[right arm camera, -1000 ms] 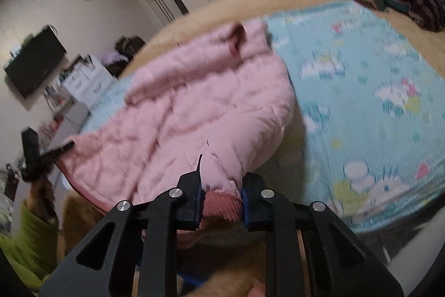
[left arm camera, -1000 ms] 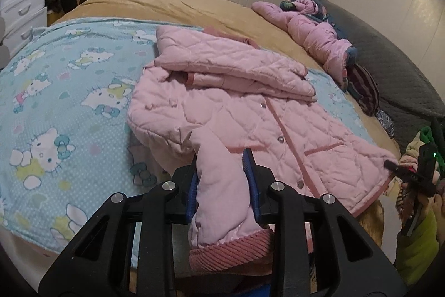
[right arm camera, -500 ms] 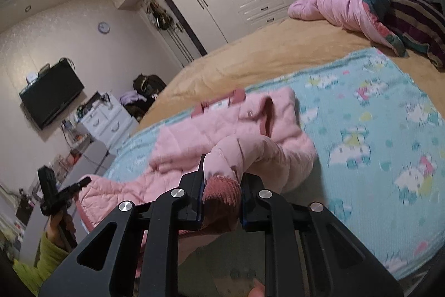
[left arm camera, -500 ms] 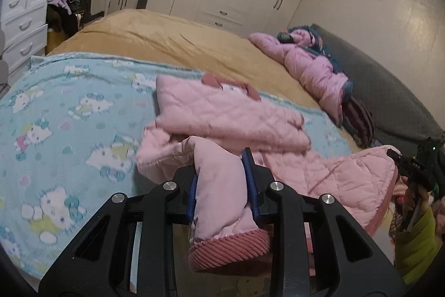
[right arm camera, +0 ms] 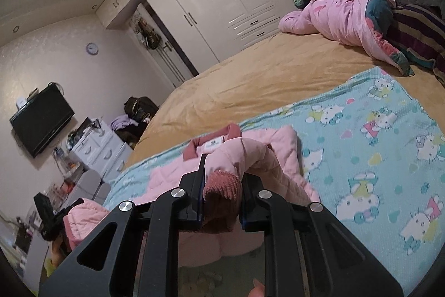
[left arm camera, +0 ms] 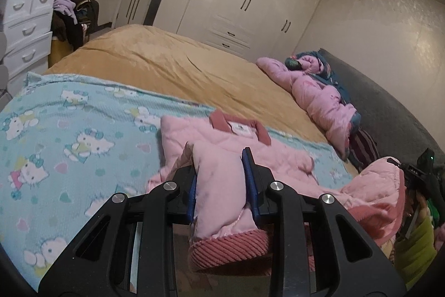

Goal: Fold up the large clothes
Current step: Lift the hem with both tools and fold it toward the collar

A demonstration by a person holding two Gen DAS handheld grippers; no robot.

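jacket [left arm camera: 236,146] hem lifted off blanket | cuffs clamped in both claws

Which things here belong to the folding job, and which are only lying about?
Job:
pink jacket
left tongs, shut on its sleeve
right tongs, shut on its cuff
blue blanket under it

Lying about:
clothes pile
drawers
TV
clock

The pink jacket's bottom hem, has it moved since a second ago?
Yes. The pink jacket hem has been lifted off the near edge of the blue blanket and carried toward the collar, with both tongs clamped on it.
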